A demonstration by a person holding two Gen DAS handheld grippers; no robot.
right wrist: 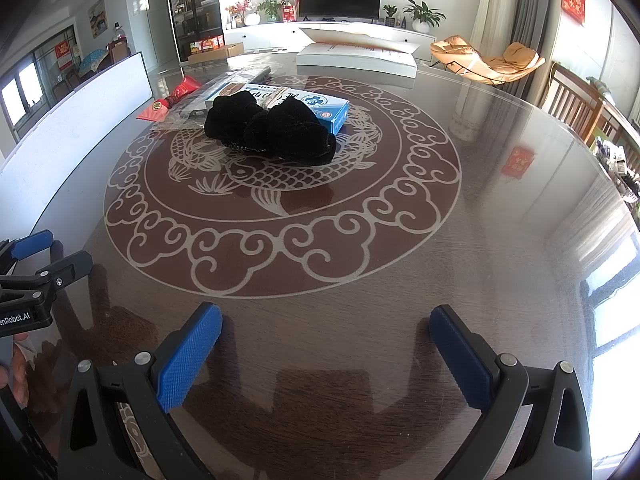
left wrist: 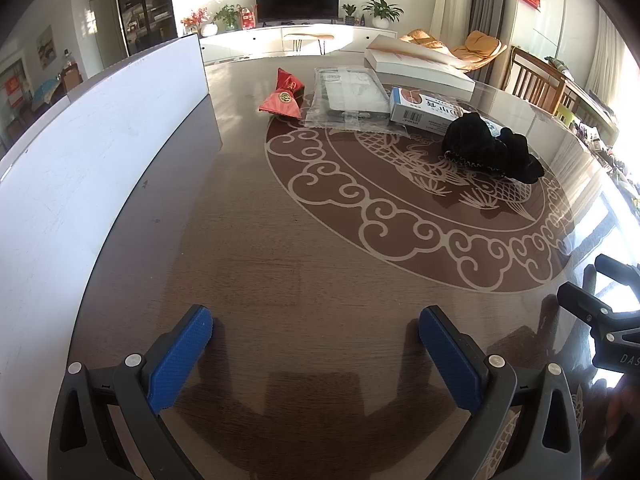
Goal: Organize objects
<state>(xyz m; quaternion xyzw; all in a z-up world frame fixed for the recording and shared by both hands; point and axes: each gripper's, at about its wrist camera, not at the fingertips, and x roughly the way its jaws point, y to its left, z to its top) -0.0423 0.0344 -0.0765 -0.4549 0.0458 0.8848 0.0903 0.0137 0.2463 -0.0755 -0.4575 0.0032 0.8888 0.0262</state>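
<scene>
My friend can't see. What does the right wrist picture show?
A black cloth bundle lies on a blue and white box on a round brown table. The right gripper is open, holding nothing.

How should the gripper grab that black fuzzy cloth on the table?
Probably pinch the black cloth at its raised middle hump, coming down from above. It lies crumpled and soft, partly on the blue box, so its low edges offer little to grip. The right gripper faces it, open.

The black cloth [right wrist: 272, 130] covers the middle of the blue-and-white box [right wrist: 320, 106], whose print is too small to read, and the white board [left wrist: 80, 184] runs off the left edge.
</scene>
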